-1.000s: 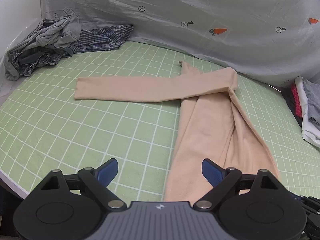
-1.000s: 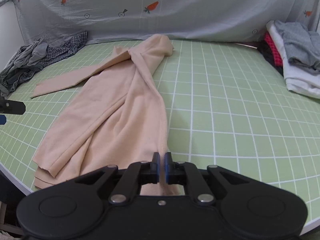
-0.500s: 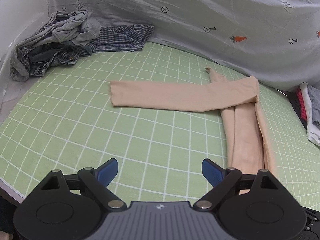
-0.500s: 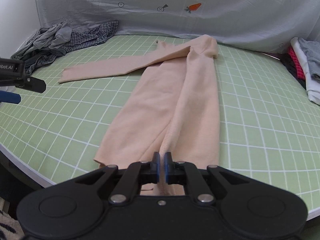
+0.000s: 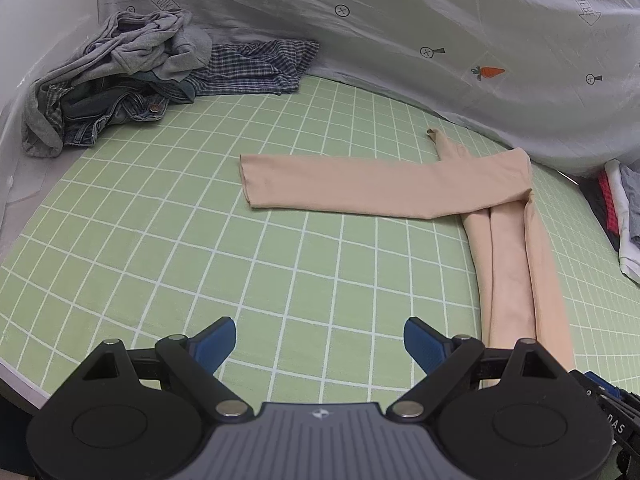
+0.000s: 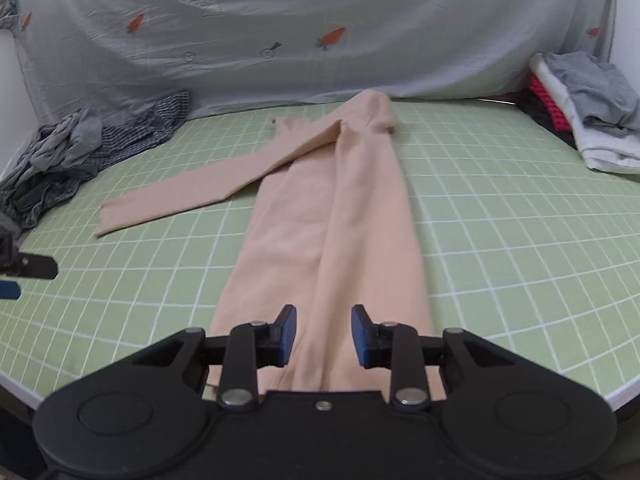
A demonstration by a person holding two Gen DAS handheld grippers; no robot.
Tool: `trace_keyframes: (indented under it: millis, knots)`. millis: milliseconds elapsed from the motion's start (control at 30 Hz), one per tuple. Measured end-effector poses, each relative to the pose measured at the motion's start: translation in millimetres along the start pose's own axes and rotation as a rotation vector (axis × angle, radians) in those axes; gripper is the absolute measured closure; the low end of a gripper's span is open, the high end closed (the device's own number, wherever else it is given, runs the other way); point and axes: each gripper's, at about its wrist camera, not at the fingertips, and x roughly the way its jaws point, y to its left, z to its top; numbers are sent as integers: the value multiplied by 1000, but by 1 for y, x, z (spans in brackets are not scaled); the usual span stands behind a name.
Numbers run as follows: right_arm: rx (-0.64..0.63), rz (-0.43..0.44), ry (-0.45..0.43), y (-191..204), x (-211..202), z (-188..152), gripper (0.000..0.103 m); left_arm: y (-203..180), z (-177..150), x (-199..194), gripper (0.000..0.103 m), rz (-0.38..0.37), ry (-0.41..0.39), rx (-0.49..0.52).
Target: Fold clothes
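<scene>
My right wrist view shows the peach garment (image 6: 332, 216) running lengthwise from under the right gripper (image 6: 324, 336) toward the grey sheet (image 6: 320, 20). Its jaws are opening, with the cloth lying between the pads but not pinched. Only my left wrist view shows the left gripper (image 5: 320, 340) spread wide over bare green grid mat (image 5: 200, 260), nothing between its pads, the garment's sleeve (image 5: 360, 188) stretched crosswise ahead. I see an unfolded pile (image 5: 120, 80) far left and a stack (image 6: 588, 112) at the right.
</scene>
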Motion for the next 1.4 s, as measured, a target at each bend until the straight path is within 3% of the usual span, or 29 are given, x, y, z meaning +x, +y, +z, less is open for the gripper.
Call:
trace_keyframes:
  millis: [100,200,267,300,367,500,900,1067,1267,1400]
  knots:
    - [9,-24,96,-5,19,-8,72,2,1,2,12,8,4,-9]
    - [-12,-33,156,-2,30,-14,65,2,3,5,11,21,10,-23]
    - [-21,-43,148,-3,29,-11,54,0,5,8,10,30,14,-27]
    - [-15,-49,136,-6,28,-8,39,-1,7,9,9,34,13,-32]
    - [-2,-62,110,-12,25,-2,22,-3,12,11,8,44,4,-52]
    - [15,-66,57,-34,21,19,13,-6,24,19,8,77,-6,-122]
    - [-21,-61,-22,-97,61,113,13,-19,63,63,8,230,-21,-254]
    - [-24,6,-18,-104,104,151,15,-11,83,98,8,315,-5,-293]
    - [-54,-1,33,-98,172,183,15,9,107,141,8,401,54,-357]
    - [-54,3,65,-91,211,205,15,9,117,158,8,442,89,-320]
